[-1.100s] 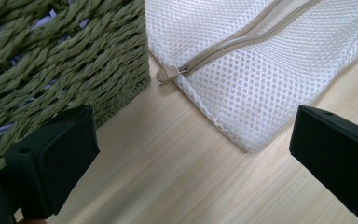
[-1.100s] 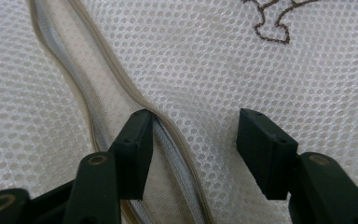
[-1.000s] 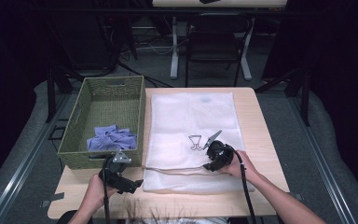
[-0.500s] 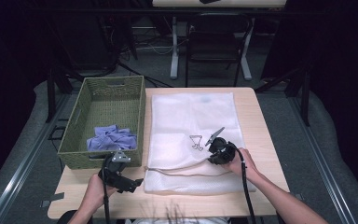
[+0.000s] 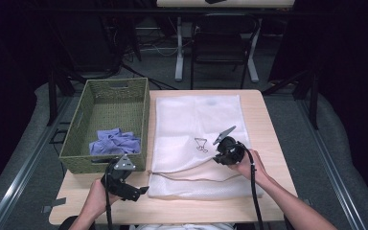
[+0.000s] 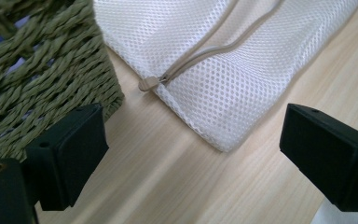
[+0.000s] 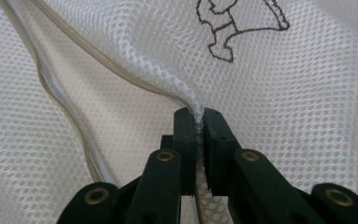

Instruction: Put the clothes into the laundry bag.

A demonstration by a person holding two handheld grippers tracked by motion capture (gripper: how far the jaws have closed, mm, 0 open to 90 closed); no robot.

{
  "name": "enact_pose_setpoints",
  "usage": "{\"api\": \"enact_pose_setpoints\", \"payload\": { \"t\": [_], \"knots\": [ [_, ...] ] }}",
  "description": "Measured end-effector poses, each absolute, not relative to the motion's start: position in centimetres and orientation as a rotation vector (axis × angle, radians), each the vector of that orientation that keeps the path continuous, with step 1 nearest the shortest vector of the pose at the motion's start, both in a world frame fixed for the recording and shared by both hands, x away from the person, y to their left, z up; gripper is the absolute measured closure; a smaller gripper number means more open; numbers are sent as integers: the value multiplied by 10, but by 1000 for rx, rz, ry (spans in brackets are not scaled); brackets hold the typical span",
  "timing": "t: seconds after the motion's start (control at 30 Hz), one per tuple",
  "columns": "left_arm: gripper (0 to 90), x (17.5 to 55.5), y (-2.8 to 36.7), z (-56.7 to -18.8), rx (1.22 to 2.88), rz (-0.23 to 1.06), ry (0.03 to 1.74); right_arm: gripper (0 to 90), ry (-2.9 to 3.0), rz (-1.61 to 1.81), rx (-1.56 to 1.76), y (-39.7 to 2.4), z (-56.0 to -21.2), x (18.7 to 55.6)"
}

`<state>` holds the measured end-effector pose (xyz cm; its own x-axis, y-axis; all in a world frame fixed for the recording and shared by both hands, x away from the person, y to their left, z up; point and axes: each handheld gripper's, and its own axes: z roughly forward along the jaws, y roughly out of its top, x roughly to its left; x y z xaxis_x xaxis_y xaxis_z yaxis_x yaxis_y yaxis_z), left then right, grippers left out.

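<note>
Right gripper (image 7: 199, 122) is clamped on a pinch of the white mesh bag (image 5: 196, 120), upper layer by the zipper (image 6: 200, 58), right of the little printed figure (image 5: 201, 143). The bag lies flat mid-table (woven basket (image 5: 139, 120) touching its left edge). Left gripper (image 6: 191, 154) waits at the near left corner, jaws apart, nothing between them.

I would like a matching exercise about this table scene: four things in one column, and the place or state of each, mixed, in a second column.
1. mesh bag
2. blue cloth
3. left gripper
4. right gripper

a. lies inside the green basket
b. jaws open above bare table
c. lies flat, white, its zipper open
d. jaws pinch a fold of mesh

Pairs: 1-c, 2-a, 3-b, 4-d
</note>
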<state>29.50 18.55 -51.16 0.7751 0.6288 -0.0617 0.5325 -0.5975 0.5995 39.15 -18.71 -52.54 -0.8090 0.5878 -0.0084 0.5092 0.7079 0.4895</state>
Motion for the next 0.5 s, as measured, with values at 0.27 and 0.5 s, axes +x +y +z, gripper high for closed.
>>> {"api": "enact_pose_setpoints", "payload": {
  "t": [0.27, 0.5],
  "knots": [
    [4, 298, 188, -502, 2333, 179, 838, 852, 2726, 785, 872, -192, -515, 390],
    [3, 295, 192, -477, 2316, 159, 801, 850, 2717, 831, 854, -196, -511, 390]
  ]
}}
